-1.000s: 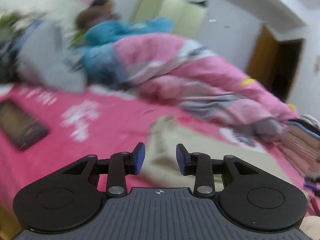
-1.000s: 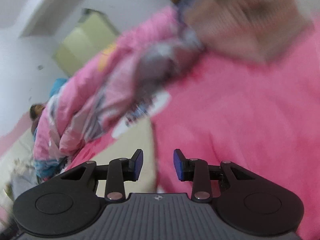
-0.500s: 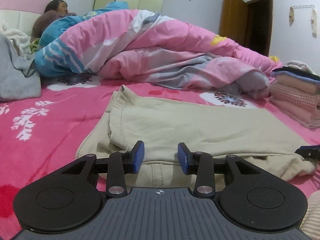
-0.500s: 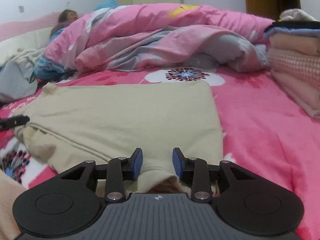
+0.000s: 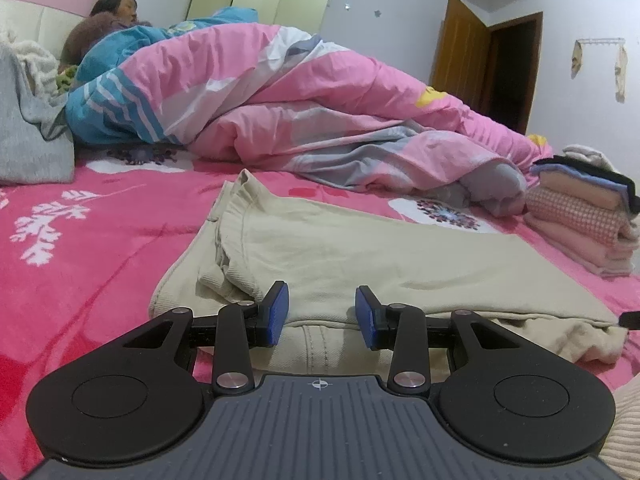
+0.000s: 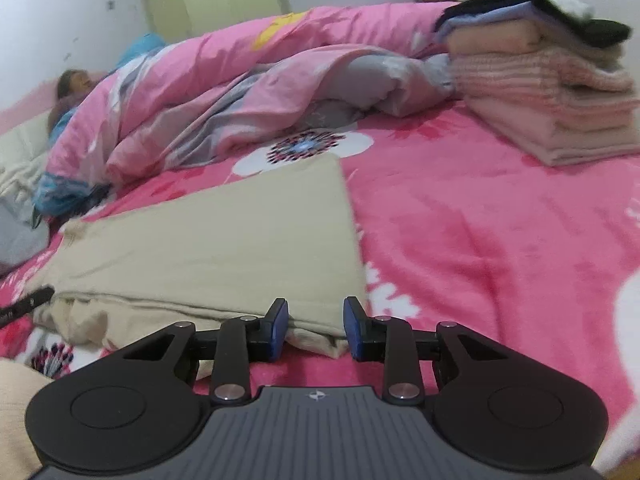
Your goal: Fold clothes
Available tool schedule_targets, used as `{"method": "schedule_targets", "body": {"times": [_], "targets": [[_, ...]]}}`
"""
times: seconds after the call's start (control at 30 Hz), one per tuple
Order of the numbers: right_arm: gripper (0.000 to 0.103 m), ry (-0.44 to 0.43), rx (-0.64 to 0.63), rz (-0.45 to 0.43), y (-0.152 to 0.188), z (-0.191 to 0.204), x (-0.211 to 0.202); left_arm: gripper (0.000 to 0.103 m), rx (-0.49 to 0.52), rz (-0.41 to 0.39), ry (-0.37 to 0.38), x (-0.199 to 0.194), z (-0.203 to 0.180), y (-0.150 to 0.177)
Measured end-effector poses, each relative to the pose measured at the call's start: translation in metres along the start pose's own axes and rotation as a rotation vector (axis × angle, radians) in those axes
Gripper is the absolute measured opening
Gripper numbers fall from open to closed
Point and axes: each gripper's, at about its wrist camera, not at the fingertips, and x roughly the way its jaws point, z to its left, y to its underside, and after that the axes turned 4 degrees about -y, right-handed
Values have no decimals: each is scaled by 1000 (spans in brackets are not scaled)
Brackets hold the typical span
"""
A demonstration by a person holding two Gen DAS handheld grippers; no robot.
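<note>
Left wrist view: the left claw [image 5: 322, 312] hovers with fingers spread, empty, over the near hem of a beige cotton garment [image 5: 360, 256] lying flat on the pink floral bed sheet [image 5: 80, 248]. The right claw [image 6: 316, 326], also spread and empty, sits at the garment's [image 6: 224, 240] near corner. A stack of folded clothes [image 6: 552, 100] lies beside a rumpled pink quilt [image 6: 240, 80].

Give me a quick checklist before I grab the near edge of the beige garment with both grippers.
1. Left gripper open: ok.
2. Right gripper open: ok.
3. Beige garment near edge lies between the left jaws: ok.
4. Garment corner lies between the right jaws: ok.
5. Garment flat: not ok, bunched at the collar end.
6. Folded stack apart from the garment: ok.
</note>
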Motion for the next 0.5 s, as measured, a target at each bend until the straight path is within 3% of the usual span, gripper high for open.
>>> {"method": "schedule_targets", "body": {"times": [0.13, 0.23, 0.33, 0.5], "targets": [[31, -103, -54, -87, -15, 21, -11, 37, 6, 3, 3, 1, 0, 0], [31, -156, -172, -119, -17, 44, 3, 37, 1, 11, 6, 1, 1, -1], [32, -134, -244, -62, -2, 48, 37, 37, 6, 19, 6, 1, 1, -1], [32, -140, -210, -21, 14, 33, 59, 37, 48, -13, 0, -5, -3, -22]]}}
